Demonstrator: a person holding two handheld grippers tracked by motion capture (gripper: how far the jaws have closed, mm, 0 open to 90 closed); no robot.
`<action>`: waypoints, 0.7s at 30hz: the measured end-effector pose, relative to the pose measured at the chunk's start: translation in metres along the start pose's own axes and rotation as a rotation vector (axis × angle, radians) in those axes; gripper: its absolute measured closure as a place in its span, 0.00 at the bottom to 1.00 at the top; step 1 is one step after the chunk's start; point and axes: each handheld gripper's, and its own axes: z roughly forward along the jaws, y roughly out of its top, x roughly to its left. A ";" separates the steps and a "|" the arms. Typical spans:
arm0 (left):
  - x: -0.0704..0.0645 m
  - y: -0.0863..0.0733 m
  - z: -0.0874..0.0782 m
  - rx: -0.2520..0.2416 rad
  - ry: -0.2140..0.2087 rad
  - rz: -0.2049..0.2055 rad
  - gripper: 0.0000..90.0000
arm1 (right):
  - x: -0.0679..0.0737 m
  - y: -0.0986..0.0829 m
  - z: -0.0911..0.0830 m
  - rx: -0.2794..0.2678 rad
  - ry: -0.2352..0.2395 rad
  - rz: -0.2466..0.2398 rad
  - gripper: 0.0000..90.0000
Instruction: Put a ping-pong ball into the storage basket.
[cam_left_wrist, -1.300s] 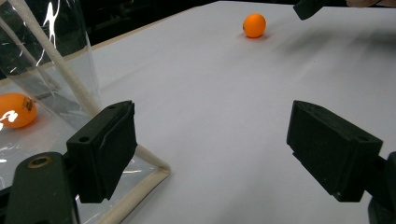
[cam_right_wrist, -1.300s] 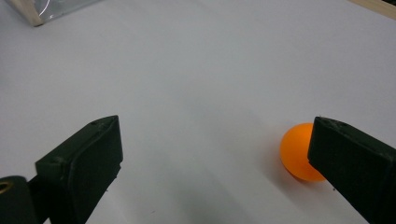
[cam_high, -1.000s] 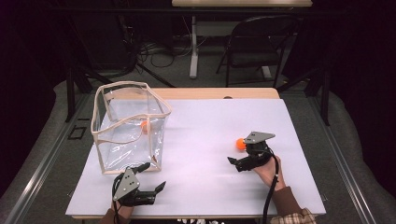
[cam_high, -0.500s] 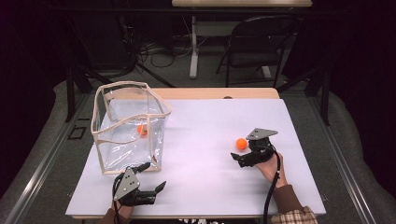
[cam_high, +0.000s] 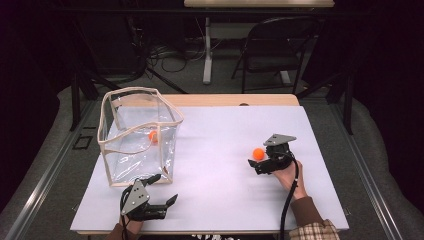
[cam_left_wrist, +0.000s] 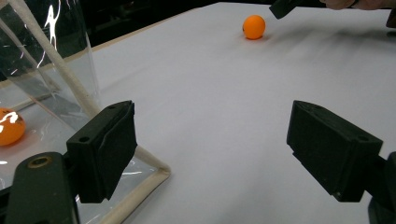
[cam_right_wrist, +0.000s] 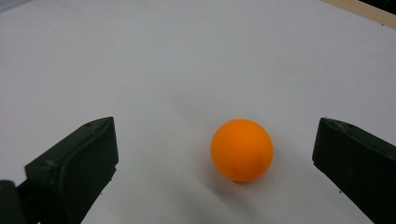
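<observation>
Orange ball (cam_right_wrist: 241, 149), toward the table's right edge, same spot as a second ago. Now sitting between the wide-spread jaws of the right gripper (cam_high: 256, 166), which has crept in closer. Looks ready for the squeeze. Left gripper (cam_high: 164, 188) spread too, idle at the near edge by the clear bin (cam_high: 107, 145).

Right gripper (cam_high: 261, 165) slid a bit toward lower right of high view; orange ball (cam_high: 258, 153) now sits free just beyond its open jaws.

Bare table (cam_high: 220, 145) beside clear bin (cam_high: 140, 135)
</observation>
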 end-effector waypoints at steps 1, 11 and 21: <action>0.000 0.000 0.000 0.000 0.000 0.000 0.18 | 0.000 0.000 0.001 0.001 -0.002 0.000 0.00; -0.001 0.000 0.000 0.001 0.000 0.002 0.18 | -0.005 -0.001 0.009 0.011 -0.018 0.020 0.00; -0.001 0.000 0.001 0.000 0.000 0.001 0.18 | -0.009 -0.002 0.016 0.016 -0.033 0.060 0.00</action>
